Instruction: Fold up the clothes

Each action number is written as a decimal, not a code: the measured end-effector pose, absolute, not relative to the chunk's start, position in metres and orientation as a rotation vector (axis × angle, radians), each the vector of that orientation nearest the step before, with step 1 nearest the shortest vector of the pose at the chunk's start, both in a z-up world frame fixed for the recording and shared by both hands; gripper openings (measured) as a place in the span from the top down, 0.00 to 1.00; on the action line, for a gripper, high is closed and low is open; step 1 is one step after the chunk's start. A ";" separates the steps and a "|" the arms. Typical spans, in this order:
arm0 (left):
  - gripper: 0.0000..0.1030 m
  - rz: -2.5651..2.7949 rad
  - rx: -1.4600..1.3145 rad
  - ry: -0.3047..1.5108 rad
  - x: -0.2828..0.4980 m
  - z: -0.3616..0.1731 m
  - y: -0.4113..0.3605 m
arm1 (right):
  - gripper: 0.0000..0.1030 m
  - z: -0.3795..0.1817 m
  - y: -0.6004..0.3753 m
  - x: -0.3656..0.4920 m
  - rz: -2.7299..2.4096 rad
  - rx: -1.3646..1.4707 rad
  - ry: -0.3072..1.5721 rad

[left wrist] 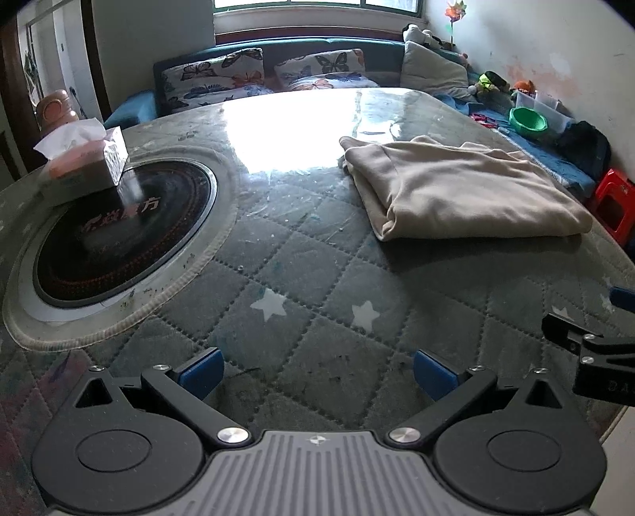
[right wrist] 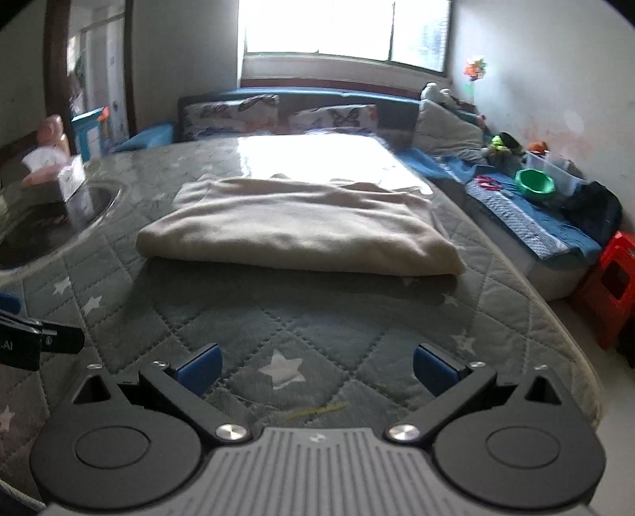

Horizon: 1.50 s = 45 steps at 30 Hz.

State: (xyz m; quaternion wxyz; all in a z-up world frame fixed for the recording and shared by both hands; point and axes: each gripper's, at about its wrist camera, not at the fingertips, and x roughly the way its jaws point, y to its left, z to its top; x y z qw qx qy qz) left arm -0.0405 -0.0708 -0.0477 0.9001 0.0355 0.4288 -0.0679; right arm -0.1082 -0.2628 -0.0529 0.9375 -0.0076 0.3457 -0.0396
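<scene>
The folded beige garment [right wrist: 297, 226] lies flat near the table's [right wrist: 357, 325] right edge, long axis crosswise; left gripper [left wrist: 317, 375] and right gripper [right wrist: 317, 367] gape empty.

Black hand-held gripper [left wrist: 317, 375], blue finger pads [left wrist: 200, 375], silver screws, ribbed grey base

Both views low, facing folded cloth [left wrist: 468, 190]

Home living room: cushioned sofa [left wrist: 278, 75], window [left wrist: 317, 6]
</scene>
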 end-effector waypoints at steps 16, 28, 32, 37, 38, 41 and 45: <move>0.00 -0.155 0.106 0.874 -0.047 -0.044 -0.075 | 0.00 -0.052 -0.262 -0.121 -0.116 0.004 0.711; 0.00 -0.170 0.114 0.875 -0.047 -0.043 -0.082 | 0.00 -0.052 -0.265 -0.122 -0.116 0.002 0.716; 0.00 -0.169 0.110 0.878 -0.046 -0.043 -0.083 | 0.00 -0.052 -0.264 -0.123 -0.116 -0.001 0.714; 0.00 -0.159 0.122 0.863 -0.044 -0.040 -0.084 | 0.00 -0.051 -0.265 -0.122 -0.116 -0.003 0.709; 0.00 -0.155 0.130 0.864 -0.043 -0.040 -0.085 | 0.00 -0.051 -0.265 -0.122 -0.115 -0.005 0.709; 0.00 -0.149 0.141 0.860 -0.042 -0.039 -0.085 | 0.00 -0.051 -0.265 -0.120 -0.112 -0.009 0.710; 0.00 -0.148 0.145 0.866 -0.039 -0.040 -0.085 | 0.00 -0.050 -0.264 -0.120 -0.109 -0.009 0.708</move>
